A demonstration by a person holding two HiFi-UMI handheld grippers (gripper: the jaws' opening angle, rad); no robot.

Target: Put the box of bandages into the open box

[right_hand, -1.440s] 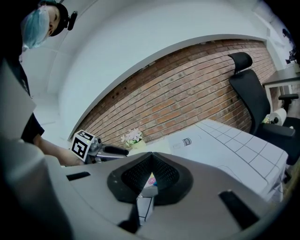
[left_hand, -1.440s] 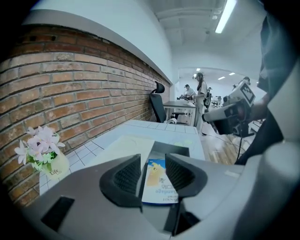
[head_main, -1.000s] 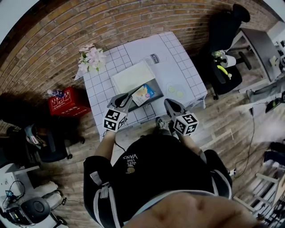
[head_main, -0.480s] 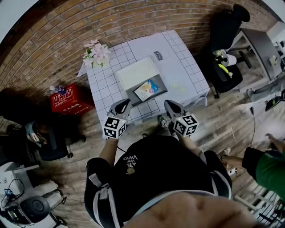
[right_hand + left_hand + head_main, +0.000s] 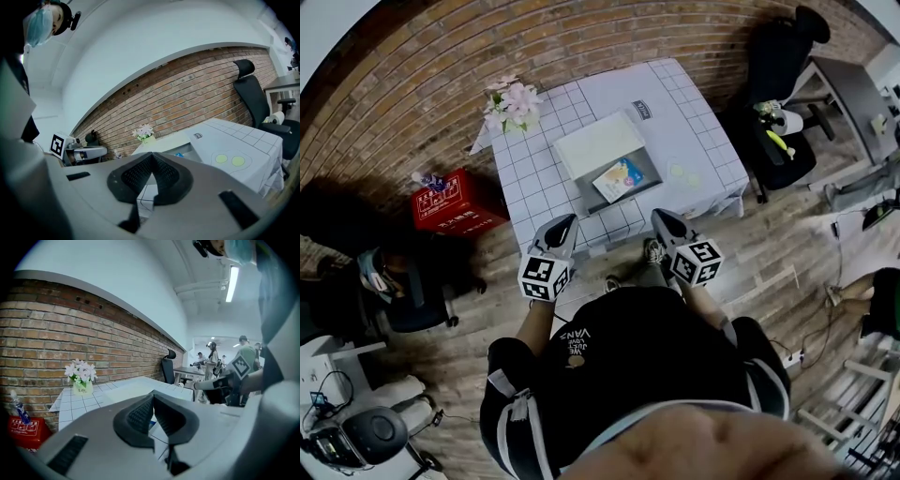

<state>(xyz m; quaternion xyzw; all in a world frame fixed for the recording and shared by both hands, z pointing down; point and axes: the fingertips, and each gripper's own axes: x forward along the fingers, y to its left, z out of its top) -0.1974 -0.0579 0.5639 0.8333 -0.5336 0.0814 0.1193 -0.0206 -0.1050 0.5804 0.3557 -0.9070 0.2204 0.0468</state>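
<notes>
The box of bandages [image 5: 619, 178], pale with blue and yellow print, lies inside the open grey box [image 5: 643, 156] on the checked table [image 5: 705, 141]. The box's cream lid [image 5: 598, 145] is folded back towards the wall. My left gripper [image 5: 565, 223] is shut and empty, hanging off the table's near edge, a short way back from the open box. My right gripper [image 5: 660, 218] is level with it, also shut with nothing in it. In the left gripper view the jaws [image 5: 153, 397] meet in front of the table. In the right gripper view the jaws [image 5: 152, 158] meet below the open box [image 5: 183, 151].
A vase of flowers [image 5: 514, 103] stands at the table's far left corner. A small dark label [image 5: 641, 110] and two pale green discs [image 5: 684, 173] lie right of the box. A red crate [image 5: 450, 202] sits on the floor at left. Office chairs [image 5: 778, 56] stand at right.
The left gripper has drawn back from the bandage box in the open box and its jaws have closed. Both grippers and the person have moved away from the table.
</notes>
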